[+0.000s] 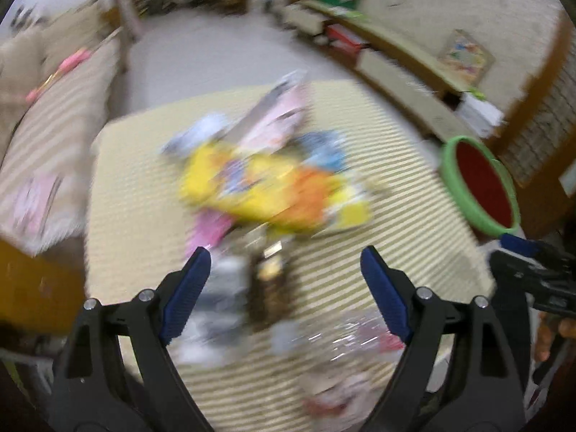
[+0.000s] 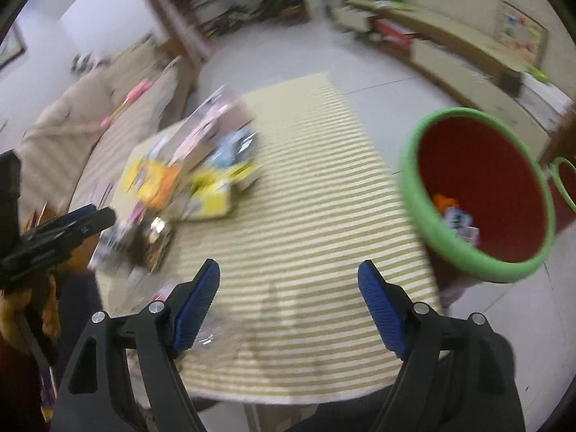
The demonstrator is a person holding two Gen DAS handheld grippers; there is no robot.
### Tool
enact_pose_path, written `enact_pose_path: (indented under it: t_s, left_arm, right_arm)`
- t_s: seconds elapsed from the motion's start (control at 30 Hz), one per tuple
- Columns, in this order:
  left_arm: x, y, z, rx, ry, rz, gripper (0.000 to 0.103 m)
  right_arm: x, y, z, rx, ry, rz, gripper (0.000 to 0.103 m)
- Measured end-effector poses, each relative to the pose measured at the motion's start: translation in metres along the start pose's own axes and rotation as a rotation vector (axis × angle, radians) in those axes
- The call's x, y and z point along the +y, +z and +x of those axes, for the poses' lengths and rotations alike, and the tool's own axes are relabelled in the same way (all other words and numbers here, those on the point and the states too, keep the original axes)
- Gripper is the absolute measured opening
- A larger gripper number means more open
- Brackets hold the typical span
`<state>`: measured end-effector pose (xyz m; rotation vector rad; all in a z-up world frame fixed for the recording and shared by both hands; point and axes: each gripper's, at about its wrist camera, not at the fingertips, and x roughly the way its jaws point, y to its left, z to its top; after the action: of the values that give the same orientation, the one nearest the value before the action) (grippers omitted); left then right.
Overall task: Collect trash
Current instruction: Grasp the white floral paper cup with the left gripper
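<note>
While both views are smearing with motion, the left hand-held gripper [image 1: 284,280] is hanging with its jaws spread wide and empty above the near end of the trash pile [image 1: 273,183], and the right hand-held gripper [image 2: 288,291] is likewise standing open with nothing but striped mat [image 2: 306,180] between its blue pads. The chief risk, as I am judging it, is closing on the wrong layer: just ahead of the left hand-held gripper, a dark brown wrapper [image 1: 268,288] and a crumpled clear plastic bag [image 1: 345,338] are lying loose and overlapping, so a pinch could be catching only a slippery corner or dragging several pieces at once. A second risk is spilling on the way to the bin [image 2: 478,194], which is sitting ahead and to the right of the right hand-held gripper, just off the mat's edge. The trash itself is looking light and flimsy: yellow and orange packets, pink and pale blue wrappers, a flat pinkish carton, all heaped ahead and to the left of the right hand-held gripper. A few scraps are already lying inside the bin's red interior.
</note>
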<state>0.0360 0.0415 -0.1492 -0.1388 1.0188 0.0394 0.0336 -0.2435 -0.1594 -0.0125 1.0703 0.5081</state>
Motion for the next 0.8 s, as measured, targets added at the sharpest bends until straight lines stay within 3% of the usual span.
enact_pose_path:
  t_s: [0.1,0.23,0.27,0.37,0.47,0.57,0.8]
  left_arm:
    - [0.031,-0.014,0.010,0.046,0.017,-0.078,0.082]
    - [0.047,-0.020,0.028,0.105,-0.026,-0.126,0.081]
    - [0.049,-0.021,0.033,0.116,-0.042,-0.142,0.078]
    - [0.055,-0.028,0.043,0.142,-0.065,-0.173,0.057]
    - [0.061,-0.033,0.044,0.145,-0.103,-0.207,0.048]
    - [0.067,-0.036,0.040,0.128,-0.115,-0.230,0.048]
    - [0.070,-0.036,0.025,0.080,-0.097,-0.228,0.048]
  right_arm:
    - [0.025,0.001,0.011,0.042,0.017,-0.075,0.077]
    - [0.054,-0.001,0.017,0.085,0.052,-0.135,0.077]
    - [0.063,-0.002,0.017,0.097,0.063,-0.161,0.077]
    - [0.093,-0.017,0.018,0.148,0.107,-0.273,0.077]
    - [0.119,-0.038,0.023,0.217,0.168,-0.373,0.077]
    - [0.134,-0.055,0.038,0.277,0.220,-0.394,0.077]
    - [0.151,-0.069,0.071,0.345,0.239,-0.407,0.075]
